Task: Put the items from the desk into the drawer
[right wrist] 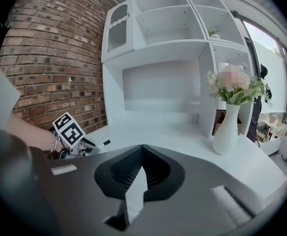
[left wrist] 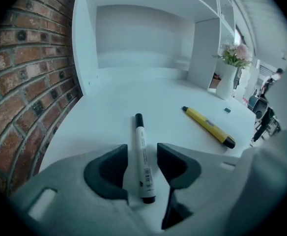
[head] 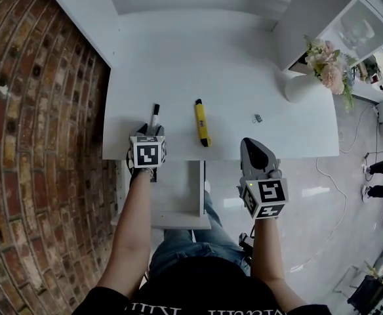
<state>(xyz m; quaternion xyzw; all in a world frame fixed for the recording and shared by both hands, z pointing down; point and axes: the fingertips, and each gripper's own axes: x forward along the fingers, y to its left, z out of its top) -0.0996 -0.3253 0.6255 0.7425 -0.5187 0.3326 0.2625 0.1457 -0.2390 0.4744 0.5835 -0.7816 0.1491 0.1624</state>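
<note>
Left tool [left wrist: 142, 150] straddling marker [left wrist: 139, 129], jaws apart, not gripping. Right tool [right wrist: 141, 149] hovering, jaws together, empty. Marker, pen [head: 202, 122], clip [head: 258, 118] lying on bench [head: 244, 77]; drawer [head: 178, 202] awaiting all.

Bright, even daylight whitens the counter [head: 244, 77]; shadows are faint. Both gripper views bend strongly, darken at corners, and look bluish-soft.

Your desk [head: 244, 58] is plain white. Near its front edge, the marker [left wrist: 142, 161] is white with black ends, and the pen [head: 202, 122] is yellow, tipped black. Your left gripper [left wrist: 142, 149] and right gripper [right wrist: 142, 151] are grey with darker pads, and their cubes carry black-and-white squares. The wall [head: 40, 110] past the left edge is red-brown brick. At the right edge, the vase [head: 301, 88] is white and the flowers [head: 324, 61] pink.
</note>
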